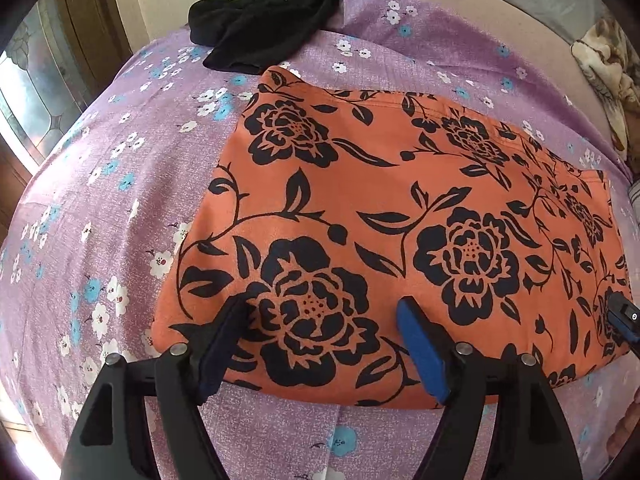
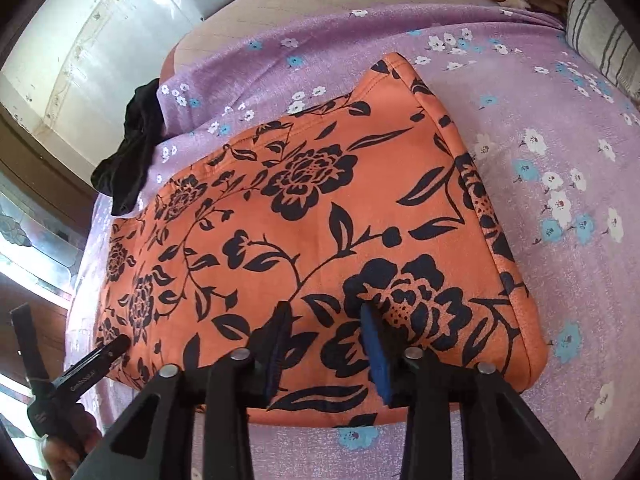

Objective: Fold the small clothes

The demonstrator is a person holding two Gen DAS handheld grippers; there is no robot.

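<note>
Left wrist view showed the left gripper [image 1: 324, 312], fingers apart, over an orange black-flowered garment [image 1: 400, 216] lying along the bed's [image 1: 100, 200] near edge; the right gripper's [image 2: 326, 316] fingers also stood apart.

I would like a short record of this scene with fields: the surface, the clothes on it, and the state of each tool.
surface: bed with purple flowered sheet
main garment: orange cloth with black flowers, lying flat, already folded over at its near edge
other garment: black cloth, crumpled at the far edge of the sheet
left tool: open, over the near edge of the orange cloth
right tool: open, over the same near edge
</note>
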